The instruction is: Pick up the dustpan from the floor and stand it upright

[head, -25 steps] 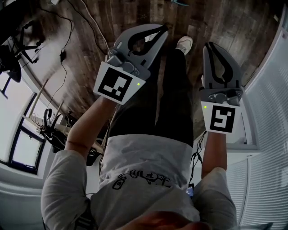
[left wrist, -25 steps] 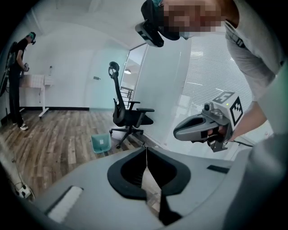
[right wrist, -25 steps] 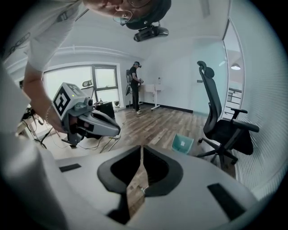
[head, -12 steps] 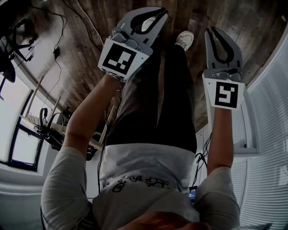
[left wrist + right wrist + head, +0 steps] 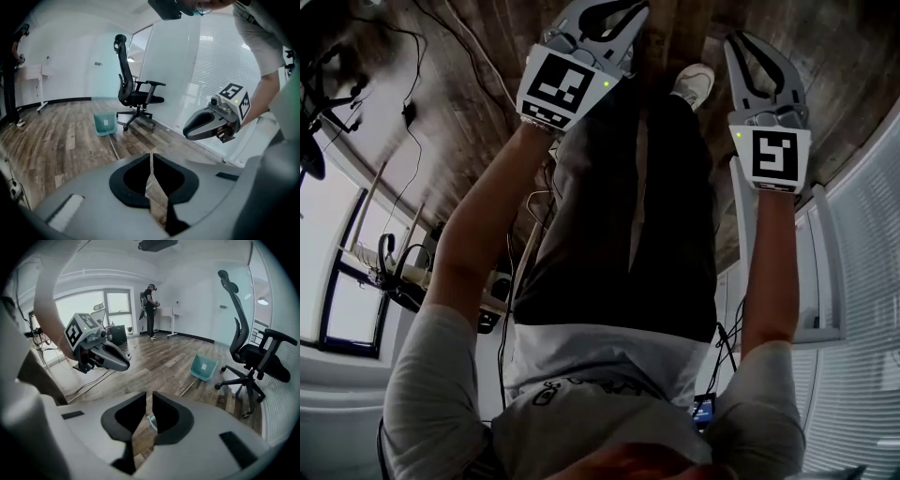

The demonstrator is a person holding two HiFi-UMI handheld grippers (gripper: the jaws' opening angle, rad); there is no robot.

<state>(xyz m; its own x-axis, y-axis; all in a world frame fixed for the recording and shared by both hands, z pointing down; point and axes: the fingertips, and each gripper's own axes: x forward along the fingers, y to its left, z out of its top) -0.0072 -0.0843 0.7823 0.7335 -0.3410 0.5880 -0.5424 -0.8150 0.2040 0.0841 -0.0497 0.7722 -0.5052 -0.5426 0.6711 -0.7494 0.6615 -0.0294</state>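
Observation:
The teal dustpan (image 5: 104, 124) lies on the wooden floor beside an office chair (image 5: 136, 96), its long handle (image 5: 114, 147) stretching toward me. In the right gripper view the dustpan (image 5: 204, 367) is right of centre, well ahead of the jaws. My left gripper (image 5: 151, 154) is shut with nothing in it. My right gripper (image 5: 149, 394) is shut too and holds nothing. In the head view the left gripper (image 5: 628, 9) and right gripper (image 5: 741, 42) reach forward and down on either side of my legs. No dustpan shows there.
The office chair (image 5: 255, 357) stands right next to the dustpan. Cables (image 5: 412, 103) run over the floor at the left. Blinds and a white wall panel (image 5: 825, 281) close off the right. Another person (image 5: 150, 310) stands by a far desk.
Both grippers have slid toward the top of the head view, farther from my head and lower toward the floor. Their jaws stayed shut.

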